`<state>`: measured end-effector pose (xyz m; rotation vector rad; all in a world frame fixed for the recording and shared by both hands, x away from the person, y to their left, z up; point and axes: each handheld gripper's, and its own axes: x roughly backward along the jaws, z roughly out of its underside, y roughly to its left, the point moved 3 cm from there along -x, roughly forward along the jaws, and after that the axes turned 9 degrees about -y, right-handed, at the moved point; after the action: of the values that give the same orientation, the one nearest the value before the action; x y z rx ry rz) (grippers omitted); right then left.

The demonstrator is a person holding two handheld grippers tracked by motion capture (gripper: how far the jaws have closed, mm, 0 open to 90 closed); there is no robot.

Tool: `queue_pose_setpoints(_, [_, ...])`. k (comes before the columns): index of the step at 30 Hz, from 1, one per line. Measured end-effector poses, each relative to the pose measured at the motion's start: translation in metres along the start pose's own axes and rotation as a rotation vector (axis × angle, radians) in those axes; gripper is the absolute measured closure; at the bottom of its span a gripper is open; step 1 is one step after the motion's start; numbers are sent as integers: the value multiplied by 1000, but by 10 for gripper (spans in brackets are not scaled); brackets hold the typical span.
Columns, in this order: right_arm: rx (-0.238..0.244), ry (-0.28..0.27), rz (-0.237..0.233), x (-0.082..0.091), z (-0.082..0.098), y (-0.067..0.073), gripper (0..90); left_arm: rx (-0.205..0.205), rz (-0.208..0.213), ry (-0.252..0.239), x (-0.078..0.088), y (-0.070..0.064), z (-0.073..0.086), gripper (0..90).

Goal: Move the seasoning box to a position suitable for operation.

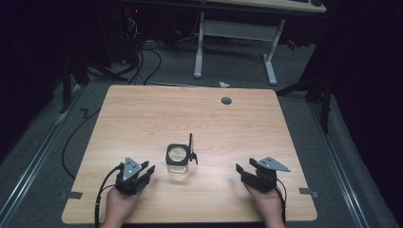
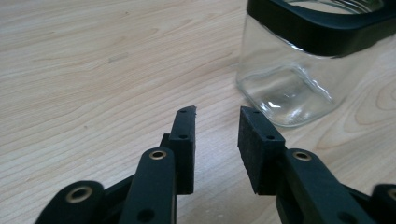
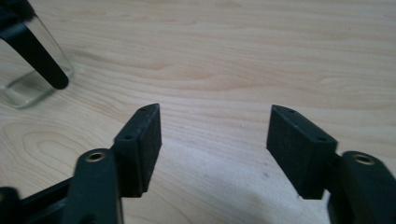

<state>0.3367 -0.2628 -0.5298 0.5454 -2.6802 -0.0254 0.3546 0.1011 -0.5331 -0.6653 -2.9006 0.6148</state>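
Clear square glass jar with black collar and raised black hinged lid, standing near the front of the light wooden table, between the narrowly parted left gripper and widely spread right gripper.

A light wooden table with rounded corners and a small dark round cap near its far edge spreads out ahead of the jaws. Beyond it, grey carpet carries loose black cables and the white legs of a second desk. The room around is dark, almost black.
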Motion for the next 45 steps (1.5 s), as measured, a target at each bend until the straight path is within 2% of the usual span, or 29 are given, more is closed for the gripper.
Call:
queue_pose_setpoints(3, [34, -4, 18, 0, 1, 1, 400, -4, 4, 4, 1, -1, 1, 718])
queue_pose_setpoints(5, [25, -5, 22, 1, 5, 1, 419, 2, -2, 7, -1, 0, 0, 761])
queue_pose_setpoints(6, [21, -6, 23, 1, 6, 0, 440, 21, -6, 10, -3, 1, 0, 787])
queue_pose_setpoints(12, [19, -17, 30, 3, 8, -2, 483, 35, -14, 23, -9, -2, 2, 898])
queue_pose_setpoints(14, [18, -23, 32, 3, 8, -3, 486, 44, -18, 18, -13, -6, 2, 900])
queue_pose_setpoints(19, [14, -22, 37, 5, 8, -2, 482, 35, -4, 27, -22, -21, 8, 900])
queue_pose_setpoints(31, [22, -8, 24, 1, 10, -1, 482, 24, 20, 44, -25, -32, 15, 900])
queue_pose_setpoints(34, [22, -8, 25, 1, 10, -1, 482, 29, 43, 51, -23, -40, 17, 900])
queue_pose_setpoints(35, [23, -10, 24, 1, 10, -1, 482, 19, 58, 58, -22, -45, 20, 900])
queue_pose_setpoints(36, [23, -10, 24, 1, 10, -1, 482, 19, 58, 58, -22, -45, 20, 900])
queue_pose_setpoints(39, [21, -12, 26, 2, 10, -1, 482, 19, 99, 78, -23, -62, 27, 900])
queue_pose_setpoints(40, [21, -12, 26, 2, 10, -1, 482, 19, 99, 78, -23, -62, 27, 900])
queue_pose_setpoints(41, [16, -15, 27, 3, 9, -1, 487, 7, 120, 92, -22, -70, 32, 900])
queue_pose_setpoints(45, [19, -17, 23, 3, 9, -1, 503, 9, 126, 94, -22, -73, 34, 900])
